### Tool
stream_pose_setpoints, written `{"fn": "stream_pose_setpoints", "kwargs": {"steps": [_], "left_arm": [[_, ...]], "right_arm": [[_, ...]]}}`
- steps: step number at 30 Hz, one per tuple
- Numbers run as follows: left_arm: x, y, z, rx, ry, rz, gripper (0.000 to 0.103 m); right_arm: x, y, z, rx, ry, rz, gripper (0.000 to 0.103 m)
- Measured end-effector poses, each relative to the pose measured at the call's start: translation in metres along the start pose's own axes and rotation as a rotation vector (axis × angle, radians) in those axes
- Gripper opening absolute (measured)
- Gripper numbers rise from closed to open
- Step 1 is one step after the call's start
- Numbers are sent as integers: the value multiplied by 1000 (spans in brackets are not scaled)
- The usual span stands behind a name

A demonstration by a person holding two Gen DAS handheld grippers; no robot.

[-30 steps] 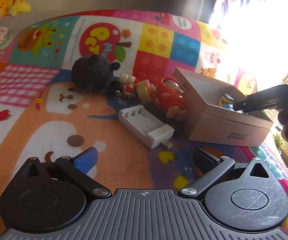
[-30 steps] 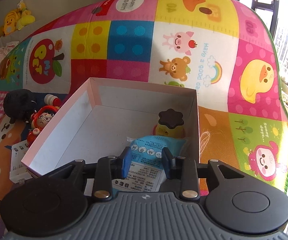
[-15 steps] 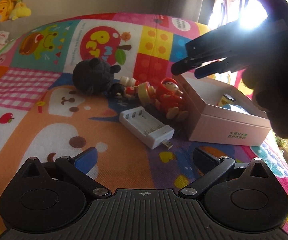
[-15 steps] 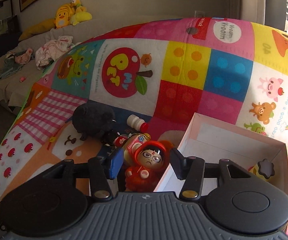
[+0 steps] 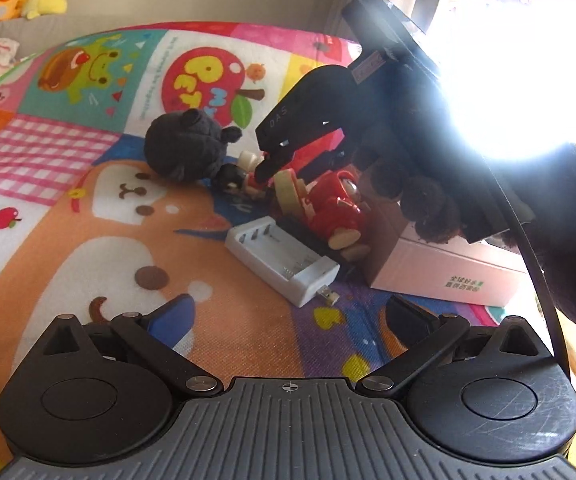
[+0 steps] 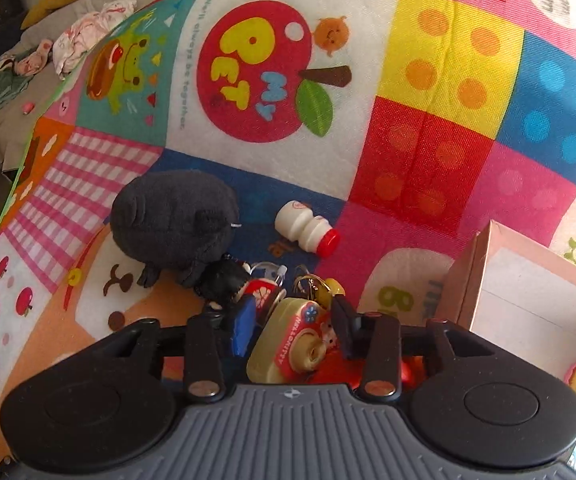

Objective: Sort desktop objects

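L claw (image 5: 288,316) & R claw (image 6: 294,324) agape

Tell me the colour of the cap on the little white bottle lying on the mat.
Red. The little white bottle shows it best in the right wrist view.

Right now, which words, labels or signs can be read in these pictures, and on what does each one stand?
"MY PET": on the red apple print of the play mat.
"We'll always be together.": small curved line left of the apple, fairly legible.
"DAS": on the right gripper.
Green characters on the pink box: too small to read.
Red label on the cream toy: blurred.
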State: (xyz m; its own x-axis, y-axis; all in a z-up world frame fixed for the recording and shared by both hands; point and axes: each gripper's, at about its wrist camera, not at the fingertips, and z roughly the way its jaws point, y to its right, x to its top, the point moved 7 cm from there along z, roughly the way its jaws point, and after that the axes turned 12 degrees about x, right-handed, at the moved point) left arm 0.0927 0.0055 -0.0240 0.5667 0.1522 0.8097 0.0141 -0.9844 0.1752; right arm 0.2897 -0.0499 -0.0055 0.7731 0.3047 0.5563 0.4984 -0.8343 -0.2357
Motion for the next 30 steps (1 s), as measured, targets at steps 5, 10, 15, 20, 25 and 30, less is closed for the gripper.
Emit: {"fn": "stream_pose_setpoints", "kwargs": {"steps": [5, 10, 15, 20, 25, 30], "left_arm": [[-2, 4, -2, -20, 0, 18, 103], [-7, 13, -10, -31, 9, 90, 103], [-13, 16, -18, -9, 21, 129, 103], [-15, 14, -25, 43, 33, 155, 103], [-17, 1, -30, 44, 7, 129, 103], [-17, -18, -36, 39, -6, 52, 103]], "right_arm": [[-37, -21, -24, 146, -47, 12, 34], [-75, -42, -55, 231, -78, -26, 31], [-64, -41, -93, 164, 85, -93, 34], [-37, -18, -64, -13, 108, -121, 37], [-32, -6, -24, -69, 36, -113, 37], [-56, -20, -35, 60, -4, -102, 34]]}}
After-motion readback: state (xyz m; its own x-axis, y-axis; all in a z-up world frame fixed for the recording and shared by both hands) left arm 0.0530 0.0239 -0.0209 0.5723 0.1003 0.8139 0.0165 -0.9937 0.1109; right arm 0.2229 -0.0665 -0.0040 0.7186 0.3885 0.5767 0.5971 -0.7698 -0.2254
